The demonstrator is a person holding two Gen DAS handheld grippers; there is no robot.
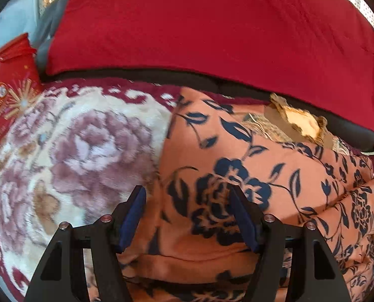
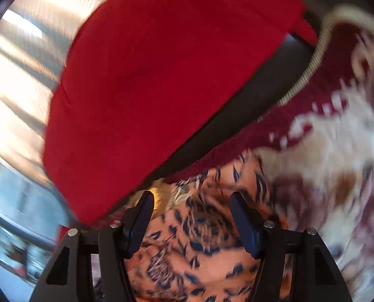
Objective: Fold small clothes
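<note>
Orange floral garment (image 1: 237, 156) lies bunched on the flowered blanket (image 1: 68, 138), below the red cushion (image 1: 212, 25), where I need it flat for folding. My left gripper (image 1: 187, 216) hangs over it, jaws apart, gripping nothing. My right gripper (image 2: 192, 224) likewise stands apart, empty, above the cloth; that view is blurred.
</note>
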